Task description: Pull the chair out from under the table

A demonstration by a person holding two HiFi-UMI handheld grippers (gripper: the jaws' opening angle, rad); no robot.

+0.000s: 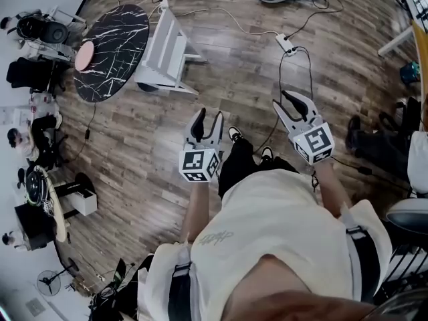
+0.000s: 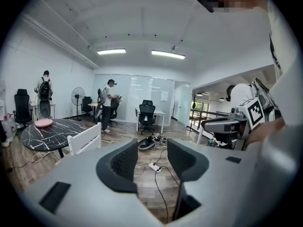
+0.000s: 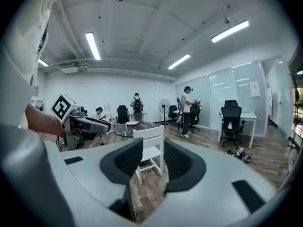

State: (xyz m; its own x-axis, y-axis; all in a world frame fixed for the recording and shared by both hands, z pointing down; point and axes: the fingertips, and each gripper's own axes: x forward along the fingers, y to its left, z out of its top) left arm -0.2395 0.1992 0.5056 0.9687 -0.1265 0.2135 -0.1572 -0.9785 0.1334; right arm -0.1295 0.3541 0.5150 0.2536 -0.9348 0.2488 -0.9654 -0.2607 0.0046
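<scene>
- Left hand-held gripper (image 1: 208,119) and right hand-held gripper (image 1: 281,99): jaws wide on both, nothing between them.
- White chair (image 1: 164,55) stands well apart, ahead and leftward, nearer the left one; its back faces this way.
- Beyond, the round black bench (image 1: 124,29) sits just beside its seat side; the pink dish (image 1: 85,57) there looks empty.

Bright ceiling light strips (image 3: 93,45) lit the room evenly, leaving soft shadows on the wooden floor (image 1: 221,79). Fisheye distortion bent the edges, and dark vignettes ringed both gripper views.
</scene>
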